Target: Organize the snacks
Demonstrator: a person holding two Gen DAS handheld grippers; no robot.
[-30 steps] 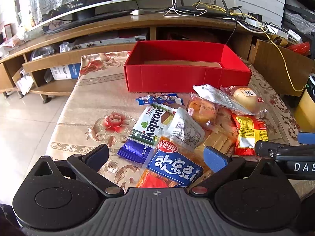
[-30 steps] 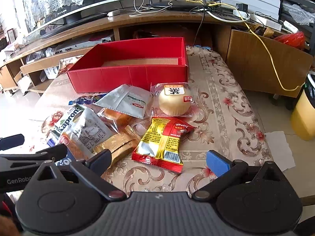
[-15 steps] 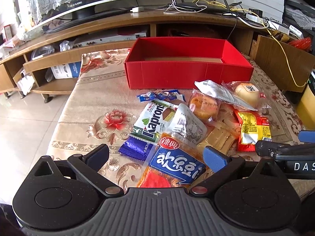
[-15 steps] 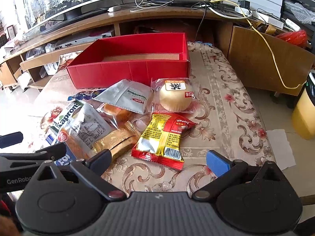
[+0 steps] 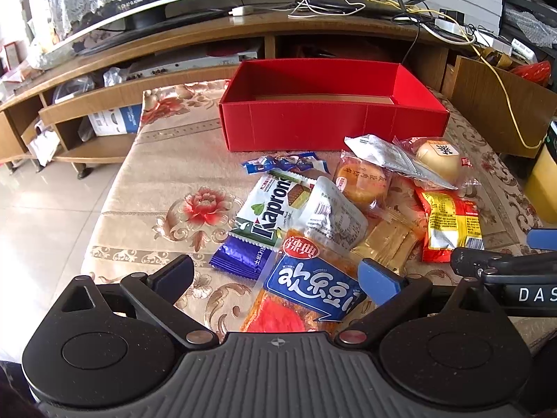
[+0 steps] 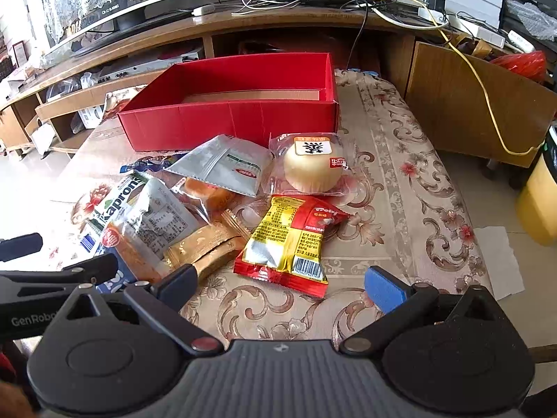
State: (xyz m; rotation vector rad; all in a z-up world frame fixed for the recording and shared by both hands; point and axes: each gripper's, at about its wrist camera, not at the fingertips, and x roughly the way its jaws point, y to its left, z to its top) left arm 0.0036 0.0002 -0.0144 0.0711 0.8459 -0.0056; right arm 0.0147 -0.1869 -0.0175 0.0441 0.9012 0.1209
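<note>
Floral cloth covers the surface (image 5: 146, 188), with a long wooden TV stand (image 5: 209, 40) running across the far side; a television (image 5: 146, 0) sits on it under a lace cover, and cables tangle along its right end; on the far middle of the surface sits the red box (image 5: 313, 123), open-topped, nothing visible inside but its cardboard floor.

Now the snacks, left to right in the left wrist view; a dark blue foil wafer pack (image 5: 243, 259) lies nearest the left edge of the pile; a green-and-white Kapron pack (image 5: 269, 205) overlaps it; a small blue candy wrapper (image 5: 285, 163) lies beyond, just near the box; an orange pack with a blue label (image 5: 313, 292) sits closest to the camera; a clear bun packet (image 5: 362, 181) and a gold packet (image 5: 386, 240) crowd the middle; a silver pouch (image 6: 226, 169) lies tilted over the bun; a round pastry in clear wrap (image 6: 313, 169) is to the right; a red-and-yellow packet (image 6: 292, 240) lies nearest on the right.

Left gripper (image 5: 276, 273) hovers over the orange pack, fingers spread wide, gripping nothing; right gripper (image 6: 280, 280) hangs just near the red-and-yellow packet, fingers likewise wide apart and empty; a yellow bin (image 6: 539, 202) stands on the floor at far right.
</note>
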